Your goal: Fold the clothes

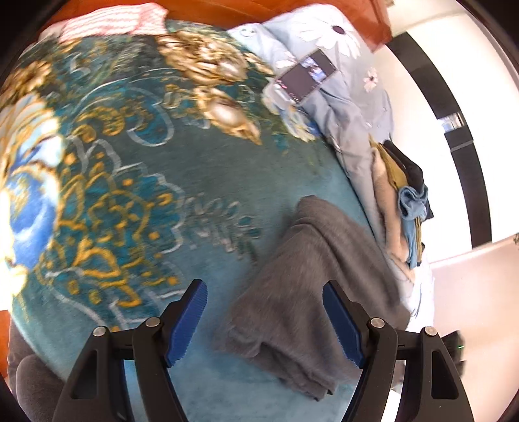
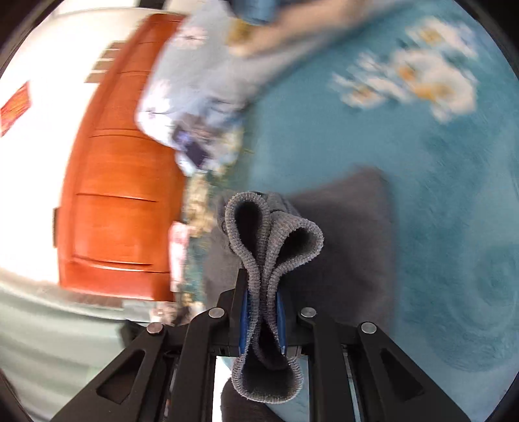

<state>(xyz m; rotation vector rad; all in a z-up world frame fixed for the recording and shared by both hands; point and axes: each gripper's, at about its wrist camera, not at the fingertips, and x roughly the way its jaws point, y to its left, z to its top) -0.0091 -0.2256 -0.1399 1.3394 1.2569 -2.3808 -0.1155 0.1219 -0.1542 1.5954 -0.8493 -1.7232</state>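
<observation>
The grey garment (image 1: 311, 292) is spread on the teal blanket (image 1: 155, 181) at five o'clock. Its ribbed hem (image 2: 264, 259) is clenched by the right tongs (image 2: 262, 321); the left tongs (image 1: 264, 324) are held released above it.

A teal blanket (image 1: 201, 181) patterned with gold flowers and scrollwork covers the bed, with a pink-and-white striped cloth (image 1: 113, 21) at its far edge. Beside it lies pale blue bedding (image 1: 343, 107) printed with white daisies, and on that a phone (image 1: 306, 78) with its screen facing up. An orange-brown wooden headboard (image 2: 120, 201) stands behind, against a white wall (image 2: 42, 107).
</observation>
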